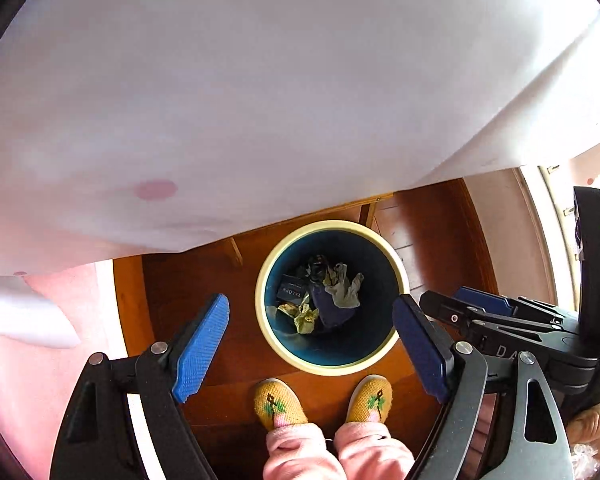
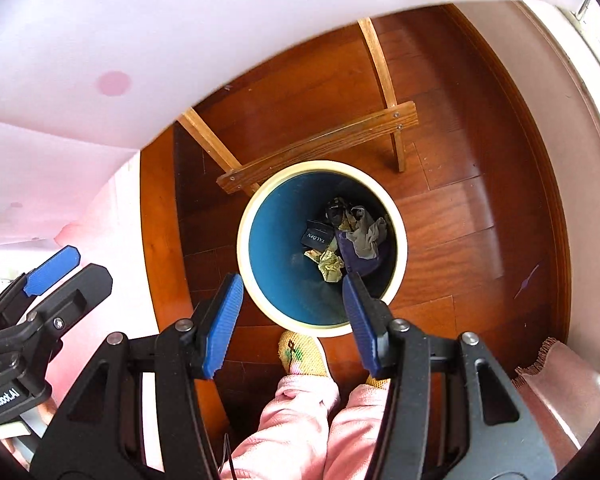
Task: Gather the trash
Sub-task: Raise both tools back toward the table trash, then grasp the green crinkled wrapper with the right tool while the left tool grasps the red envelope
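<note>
Both of my grippers point straight down at the floor, over the bin.

My left gripper (image 1: 310, 346) is spread wide with nothing between its blue pads (image 1: 200, 350). Left of it hangs a white cloth (image 1: 260, 80) with a faint pink spot (image 1: 156, 189), filling everything ahead of and above the fingers. Straight ahead between the fingers stands the bin (image 1: 332, 364), cream rim, blue inside. The trash (image 1: 320, 296) lies at its bottom: a dark box (image 1: 290, 290) printed with letters, a crumpled yellowish wrapper (image 1: 306, 316), a pale rag (image 1: 344, 288) and something dark purple under it. Just behind the bin, nearer me, are two yellow slippers (image 1: 278, 402) and pink trouser legs (image 1: 300, 456). To the right, my other gripper shows side on, with a hand (image 1: 596, 420) behind it.

From the right wrist view, the left gripper sits at far left, apart. My right gripper (image 2: 292, 320) is also spread open and empty, its pads (image 2: 224, 324) level with the bin's near rim (image 2: 320, 330). The same trash (image 2: 340, 240) rests inside, ahead of the right finger. Beyond the bin, a wooden frame (image 2: 320, 148) stands on the brown floor (image 2: 480, 200). Far right, a fringed rug corner (image 2: 556, 380) lies by the wall.
</note>
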Demonstrator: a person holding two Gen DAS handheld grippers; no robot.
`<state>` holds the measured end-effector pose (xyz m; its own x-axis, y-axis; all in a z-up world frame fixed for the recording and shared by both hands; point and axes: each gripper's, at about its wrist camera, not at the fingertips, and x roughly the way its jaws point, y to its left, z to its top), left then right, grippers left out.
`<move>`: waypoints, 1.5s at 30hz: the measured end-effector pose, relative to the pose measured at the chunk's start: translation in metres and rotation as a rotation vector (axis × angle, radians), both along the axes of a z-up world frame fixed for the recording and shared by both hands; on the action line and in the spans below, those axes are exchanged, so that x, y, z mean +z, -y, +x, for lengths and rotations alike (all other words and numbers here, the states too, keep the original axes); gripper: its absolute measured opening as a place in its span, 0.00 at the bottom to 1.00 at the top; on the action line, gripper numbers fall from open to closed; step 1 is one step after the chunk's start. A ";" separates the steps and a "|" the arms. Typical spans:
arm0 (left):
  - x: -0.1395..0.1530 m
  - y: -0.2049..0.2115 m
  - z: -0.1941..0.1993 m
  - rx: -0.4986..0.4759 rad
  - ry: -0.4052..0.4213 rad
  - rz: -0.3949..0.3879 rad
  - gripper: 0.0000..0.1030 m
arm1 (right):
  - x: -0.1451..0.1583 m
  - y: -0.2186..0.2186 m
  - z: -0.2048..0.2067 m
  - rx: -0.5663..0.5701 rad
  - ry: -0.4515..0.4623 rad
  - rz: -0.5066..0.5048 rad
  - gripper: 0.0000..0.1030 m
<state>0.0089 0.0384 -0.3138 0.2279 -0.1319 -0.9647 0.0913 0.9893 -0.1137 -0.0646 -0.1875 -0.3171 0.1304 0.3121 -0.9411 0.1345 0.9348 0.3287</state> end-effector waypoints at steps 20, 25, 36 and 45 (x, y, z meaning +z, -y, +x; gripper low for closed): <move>0.280 -0.046 -0.023 0.162 0.225 0.040 0.83 | 0.271 -0.005 -0.017 0.143 0.282 0.031 0.48; 0.348 -0.056 -0.025 0.237 0.282 0.006 0.83 | 0.325 -0.007 -0.012 0.171 0.379 0.061 0.48; 0.444 -0.053 -0.021 0.270 0.337 -0.021 0.83 | 0.397 -0.016 0.019 0.230 0.509 0.084 0.48; 0.453 -0.056 0.022 0.219 0.335 -0.001 0.83 | 0.421 -0.029 0.078 0.239 0.570 0.045 0.48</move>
<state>0.0309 0.0939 0.1391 0.5530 -0.0462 -0.8319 -0.0897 0.9894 -0.1146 0.0130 -0.1588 0.1039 0.5300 0.4330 -0.7292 -0.2856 0.9007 0.3273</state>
